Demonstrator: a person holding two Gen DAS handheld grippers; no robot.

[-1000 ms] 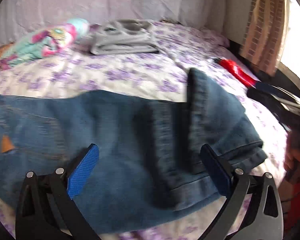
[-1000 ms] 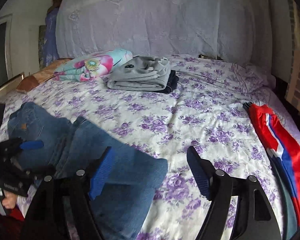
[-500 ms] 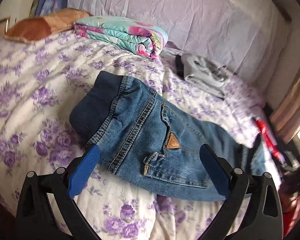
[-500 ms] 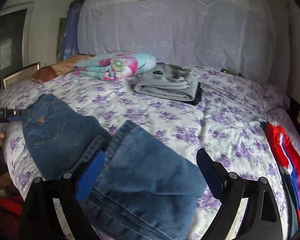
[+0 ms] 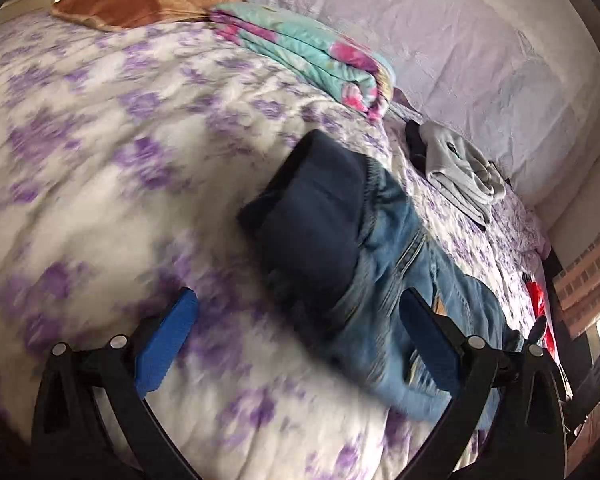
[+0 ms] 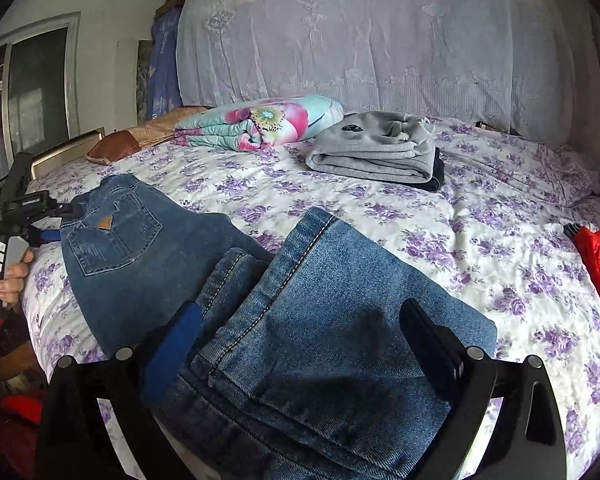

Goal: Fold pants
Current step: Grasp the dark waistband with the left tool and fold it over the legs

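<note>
Blue jeans (image 6: 148, 264) lie across the bed (image 6: 440, 248), their legs folded back over themselves near the front edge. My right gripper (image 6: 300, 332) hovers over that folded leg end; its jaws are opening, with denim lying under and between them but not pressed. In the left wrist view the dark waistband end of the jeans (image 5: 312, 232) is blurred and lies just ahead of my left gripper (image 5: 296, 320), which is open with nothing pinched. The right wrist view shows the left gripper (image 6: 58, 222) beside the waistband, held by a hand (image 6: 12, 268).
A folded grey garment (image 6: 376, 152) and a rolled floral blanket (image 6: 260, 124) rest near the lace-covered headboard (image 6: 360, 40). A brown pillow (image 6: 140, 136) is at the back left. A red garment (image 6: 596, 256) lies at the bed's right edge.
My left gripper has swept along the jeans from the leg end to the waistband end and rolled. The right gripper's jaws have widened and it has come closer over the folded legs.
</note>
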